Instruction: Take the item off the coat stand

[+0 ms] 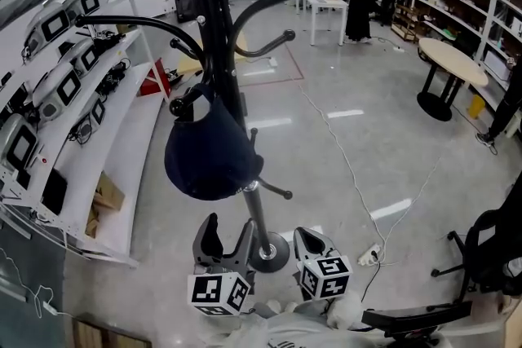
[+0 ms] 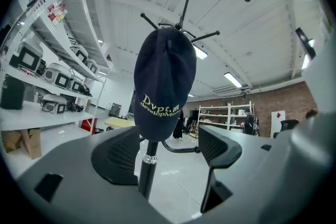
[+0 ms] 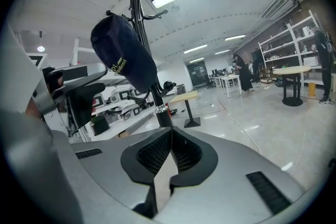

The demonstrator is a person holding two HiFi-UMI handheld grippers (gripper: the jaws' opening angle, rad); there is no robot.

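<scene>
The tall black coat stand is the biggest thing here, and the person stands right in front of it. A dark blue cap hangs from one of its lower hooks, pressed close against the pole, so it stays off the floor and is easy to reach. It has not been taken off yet. The left gripper is held low in front of the stand, below the cap, and points level at it. Its fingers are wide apart and hold nothing. In the left gripper view the pole shows in the gap between them, just under the cap, so I think this hand is getting ready to grab the cap. The right gripper waits beside it, near the foot of the stand, tipped a little down, with its fingers closed together and nothing in them.
</scene>
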